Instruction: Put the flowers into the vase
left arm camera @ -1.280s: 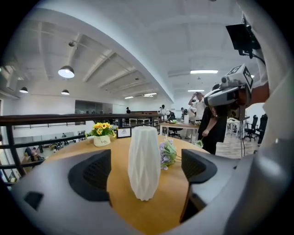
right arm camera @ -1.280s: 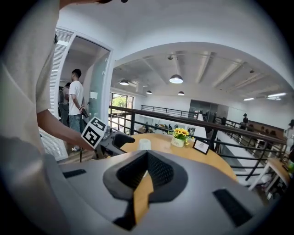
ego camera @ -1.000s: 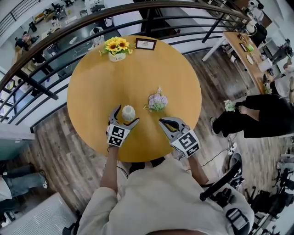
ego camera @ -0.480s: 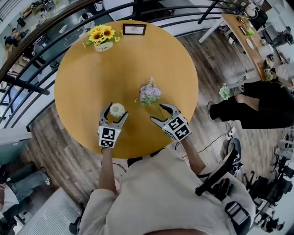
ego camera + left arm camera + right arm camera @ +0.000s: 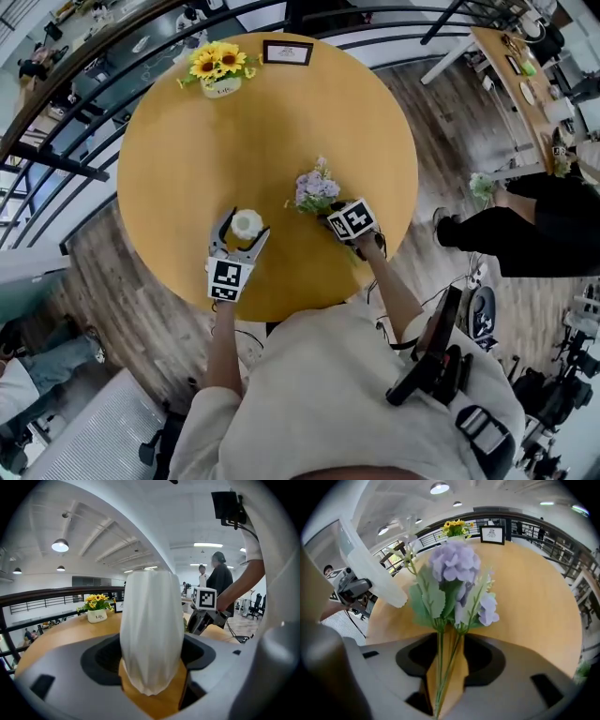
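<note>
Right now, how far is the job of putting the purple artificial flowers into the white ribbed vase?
Done: the left gripper, its jaws just closed in, holds the white ribbed vase upright on the round wooden table. In hand: the right gripper, jaws just closing, stands around the green stems of the purple artificial flowers, not yet pinching. Left: grip, lift, insert the stems.

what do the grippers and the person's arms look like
The left gripper and right gripper are both grey, each with two curved jaws and a white cube of black square markers behind them. The person wears a cream short-sleeved shirt, leaving the forearms uncovered.
</note>
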